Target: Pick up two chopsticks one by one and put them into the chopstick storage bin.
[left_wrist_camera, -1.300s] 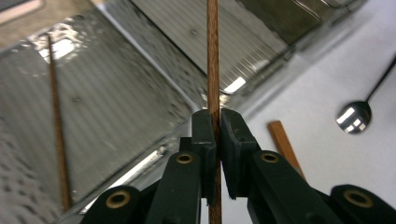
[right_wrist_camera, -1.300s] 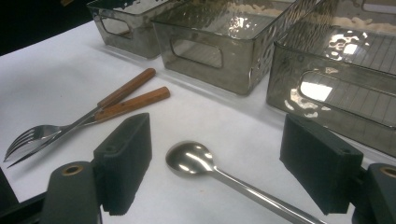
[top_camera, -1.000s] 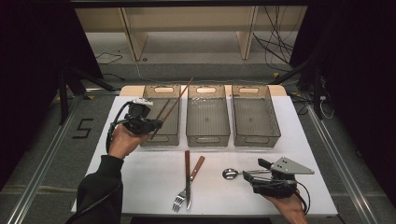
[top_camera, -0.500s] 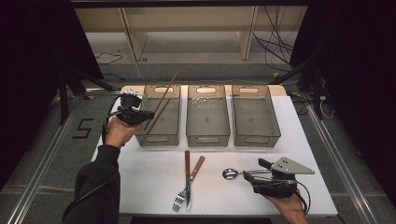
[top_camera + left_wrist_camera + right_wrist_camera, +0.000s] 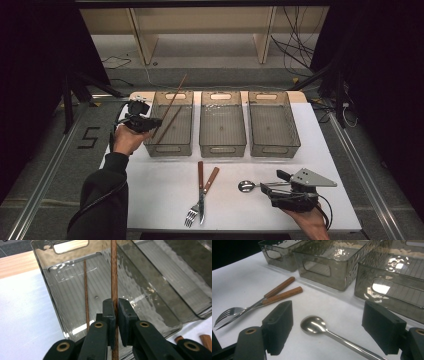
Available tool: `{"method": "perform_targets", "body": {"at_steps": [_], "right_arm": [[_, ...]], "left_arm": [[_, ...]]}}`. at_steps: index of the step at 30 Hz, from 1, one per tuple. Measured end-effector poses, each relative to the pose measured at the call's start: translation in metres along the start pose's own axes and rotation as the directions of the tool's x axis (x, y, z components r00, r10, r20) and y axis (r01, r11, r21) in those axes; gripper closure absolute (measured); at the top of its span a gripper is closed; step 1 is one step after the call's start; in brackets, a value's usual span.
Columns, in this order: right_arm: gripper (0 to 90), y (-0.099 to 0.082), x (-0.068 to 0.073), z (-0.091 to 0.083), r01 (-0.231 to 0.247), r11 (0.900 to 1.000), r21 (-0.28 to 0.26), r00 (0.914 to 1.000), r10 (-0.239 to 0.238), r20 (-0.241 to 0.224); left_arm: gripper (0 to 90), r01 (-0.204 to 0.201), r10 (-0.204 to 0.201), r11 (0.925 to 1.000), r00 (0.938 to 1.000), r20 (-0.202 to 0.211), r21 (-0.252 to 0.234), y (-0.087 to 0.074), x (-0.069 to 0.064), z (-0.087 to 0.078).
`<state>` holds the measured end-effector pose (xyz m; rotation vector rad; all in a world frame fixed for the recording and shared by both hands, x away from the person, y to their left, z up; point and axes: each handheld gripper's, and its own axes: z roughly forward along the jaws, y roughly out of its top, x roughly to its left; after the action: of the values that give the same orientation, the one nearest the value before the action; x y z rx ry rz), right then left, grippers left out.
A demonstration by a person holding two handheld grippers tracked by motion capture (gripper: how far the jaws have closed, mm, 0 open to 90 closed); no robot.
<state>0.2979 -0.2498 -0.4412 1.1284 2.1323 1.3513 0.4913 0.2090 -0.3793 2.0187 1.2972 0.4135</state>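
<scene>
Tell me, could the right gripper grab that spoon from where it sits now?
Probably yes. The right gripper has its jaws wide open on either side of the spoon, which lies flat on the white table with nothing in between.

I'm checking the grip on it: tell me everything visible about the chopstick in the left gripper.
The chopstick is a thin, straight, reddish-brown stick that looks like wood. The left gripper is shut on it near its lower end. It slants up over the left bin, its top past the far rim. A second chopstick lies in the bin, apart from it.
</scene>
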Motion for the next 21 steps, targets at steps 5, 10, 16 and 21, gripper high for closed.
{"method": "perform_targets", "body": {"at_steps": [5,10,16,21], "right_arm": [[25.5,0.0,0.0,0.0,0.001,1.0,0.0,1.0,-0.001,0.0],[25.5,0.0,0.0,0.0,0.0,1.0,0.0,1.0,0.0,0.0],[25.5,0.0,0.0,0.0,0.002,1.0,0.001,1.0,-0.002,-0.001],[25.5,0.0,0.0,0.0,0.0,1.0,0.0,1.0,0.0,-0.001]], "left_arm": [[84.2,0.007,-0.007,0.9998,1.0,-0.005,0.016,-0.004,0.004,0.006],[84.1,0.01,-0.01,0.9995,0.9999,-0.011,0.03,-0.007,0.007,0.01],[84.0,0.023,-0.022,0.9985,0.9995,-0.021,0.05,-0.01,0.009,0.016],[83.5,0.041,-0.039,0.9969,0.9989,-0.027,0.068,-0.013,0.01,0.02]]}}
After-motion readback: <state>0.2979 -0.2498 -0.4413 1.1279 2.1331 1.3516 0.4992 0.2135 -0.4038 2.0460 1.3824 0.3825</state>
